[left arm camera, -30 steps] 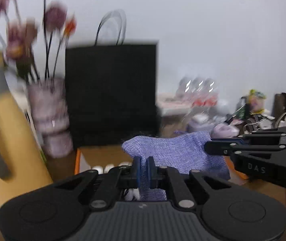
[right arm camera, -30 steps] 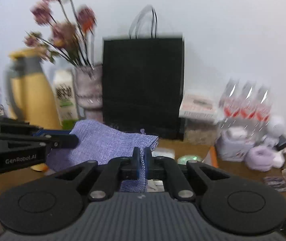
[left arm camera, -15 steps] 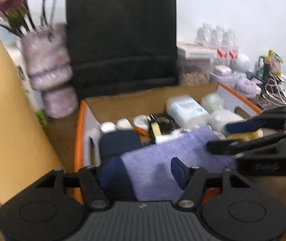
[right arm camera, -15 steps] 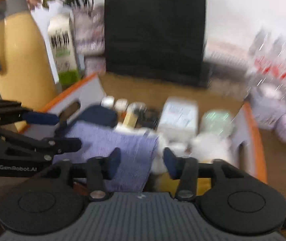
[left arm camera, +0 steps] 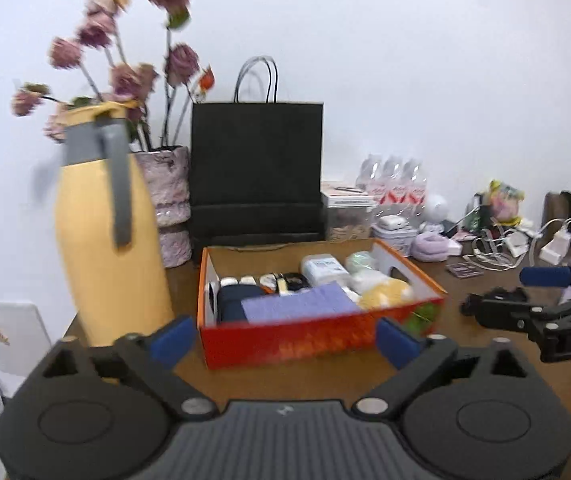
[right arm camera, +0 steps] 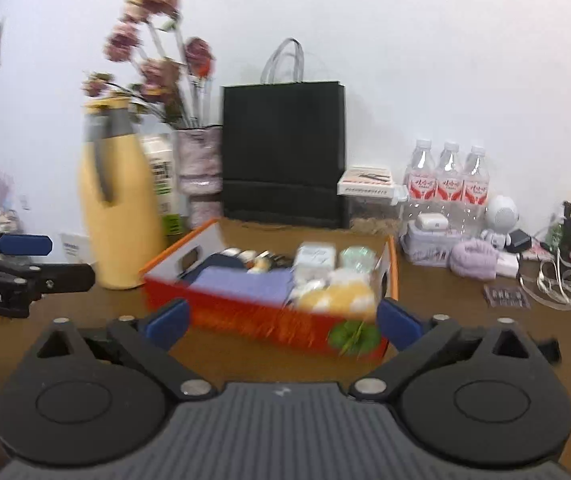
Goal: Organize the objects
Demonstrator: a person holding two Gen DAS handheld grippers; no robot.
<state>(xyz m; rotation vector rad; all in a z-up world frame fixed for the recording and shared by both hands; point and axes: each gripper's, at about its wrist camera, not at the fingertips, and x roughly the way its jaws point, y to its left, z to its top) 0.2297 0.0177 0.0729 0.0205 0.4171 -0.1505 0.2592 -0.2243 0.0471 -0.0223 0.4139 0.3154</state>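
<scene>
An orange cardboard box (left arm camera: 317, 338) (right arm camera: 261, 318) sits on the brown table. A folded purple cloth (left arm camera: 299, 303) (right arm camera: 245, 283) lies flat inside it, among a dark blue item (left arm camera: 237, 300), a yellow fluffy item (left arm camera: 385, 292) (right arm camera: 339, 296), a white packet (left arm camera: 321, 268) and small jars. My left gripper (left arm camera: 285, 338) is open and empty, in front of the box. My right gripper (right arm camera: 281, 322) is open and empty, also in front of the box. Each gripper shows at the edge of the other's view, the right in the left wrist view (left arm camera: 525, 300).
A yellow jug (left arm camera: 105, 248) (right arm camera: 119, 208) stands left of the box. A vase of flowers (left arm camera: 167, 200) and a black paper bag (left arm camera: 257, 172) (right arm camera: 283, 152) stand behind it. Water bottles (right arm camera: 449, 180), a purple roll (right arm camera: 473, 258), cables (right arm camera: 561, 280) and small clutter lie to the right.
Both grippers let go of the purple cloth, which now lies in the box. Both opened wide and pulled back away from the box.
</scene>
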